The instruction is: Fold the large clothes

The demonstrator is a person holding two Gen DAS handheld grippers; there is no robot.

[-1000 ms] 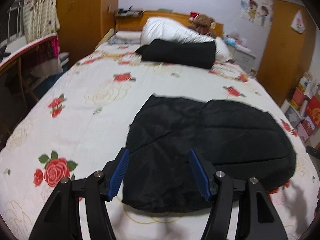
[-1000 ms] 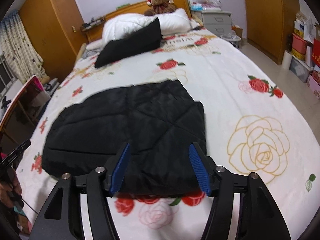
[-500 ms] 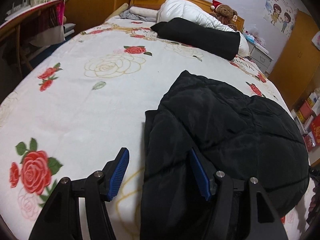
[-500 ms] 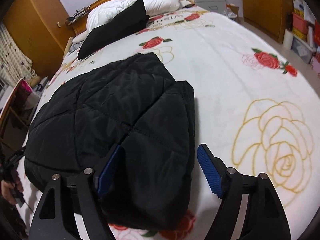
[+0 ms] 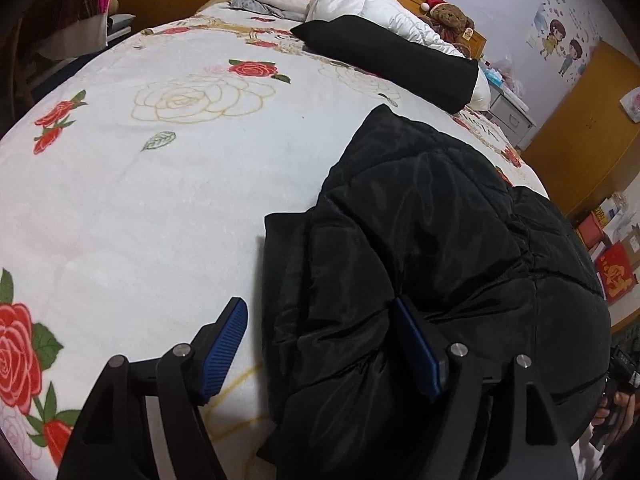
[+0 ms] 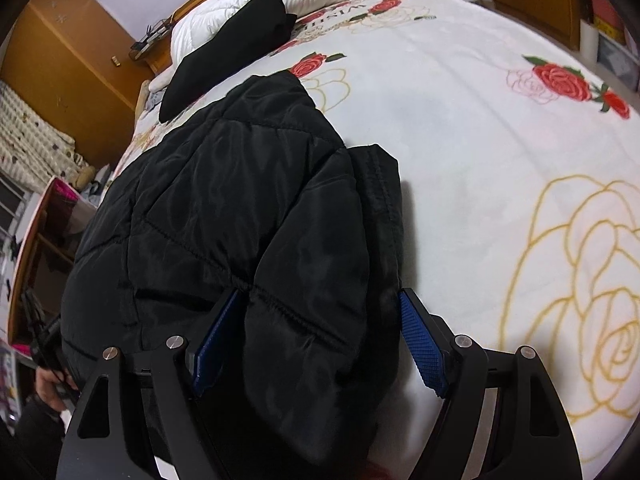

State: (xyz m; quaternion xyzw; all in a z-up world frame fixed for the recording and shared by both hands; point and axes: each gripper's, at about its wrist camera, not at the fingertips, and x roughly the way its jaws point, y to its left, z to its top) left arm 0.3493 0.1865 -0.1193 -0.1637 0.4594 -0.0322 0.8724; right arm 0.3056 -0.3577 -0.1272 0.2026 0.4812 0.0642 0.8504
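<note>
My left gripper (image 5: 324,354) is spread wide and low over the near left corner of the jacket (image 5: 432,264). One blue pad sits over bare blanket (image 5: 160,208); the other presses against the padded cloth, with the jacket's left edge lying in the gap. Nothing is pinched; I judge I have it straddling the edge so that closing will catch the hem and not just the top layer.

My right gripper (image 6: 316,344) mirrors this at the near right corner. It too is spread: the left pad is sunk into a quilted seam, while the right pad stands just outside the jacket's (image 6: 240,220) right edge, over the blanket (image 6: 500,140). A thick roll of cloth fills the gap, unclamped.

The jacket lies flat on the bed, near edge toward me, already doubled, to judge by the layered edges on both sides. Both grippers at the near corners suggest the next fold carries this edge away from me, toward the far end.

Beyond it lies open blanket, so there is room for that fold. At the headboard a black cushion (image 5: 388,60) leans on white bedding (image 5: 372,12), with a teddy bear (image 5: 450,16) behind, well apart from the work.

The padding is slippery and bulky; a shallow bite could slide off.
</note>
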